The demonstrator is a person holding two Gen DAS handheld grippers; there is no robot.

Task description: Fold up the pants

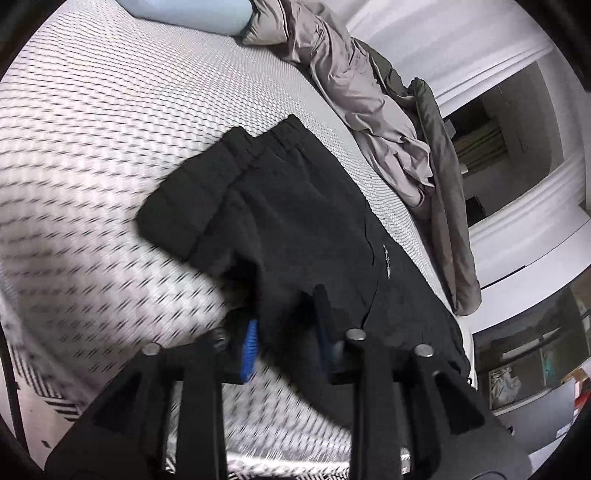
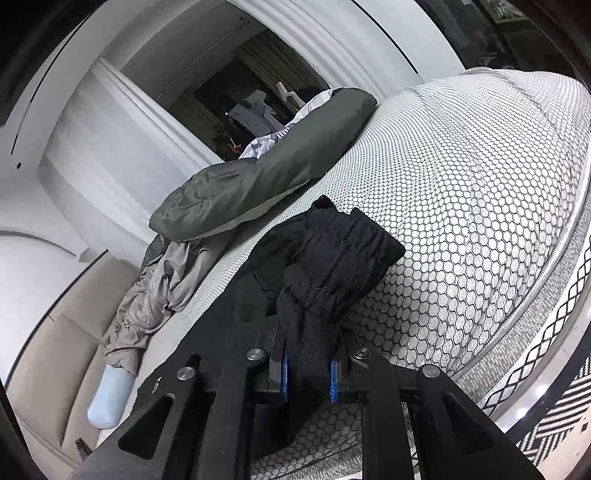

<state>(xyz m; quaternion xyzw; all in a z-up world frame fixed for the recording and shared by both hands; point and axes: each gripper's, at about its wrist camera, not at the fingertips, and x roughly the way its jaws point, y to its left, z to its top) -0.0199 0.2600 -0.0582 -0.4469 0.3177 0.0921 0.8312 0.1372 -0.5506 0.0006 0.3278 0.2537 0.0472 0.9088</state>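
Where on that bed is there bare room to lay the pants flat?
Bare mattress lies open between the pants and the blue pillow. It is crowded along the far edge, where the grey bedding is heaped.

A home bedroom. A bare honeycomb-patterned mattress (image 2: 480,229) fills the frame's right, with a rumpled grey duvet (image 2: 258,184) and pale-blue pillow (image 2: 109,397) at left.

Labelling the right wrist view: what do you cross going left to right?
Pale blue pillow → crumpled grey sheet → bunched black pants shut in the right claw → white honeycomb-patterned mattress.
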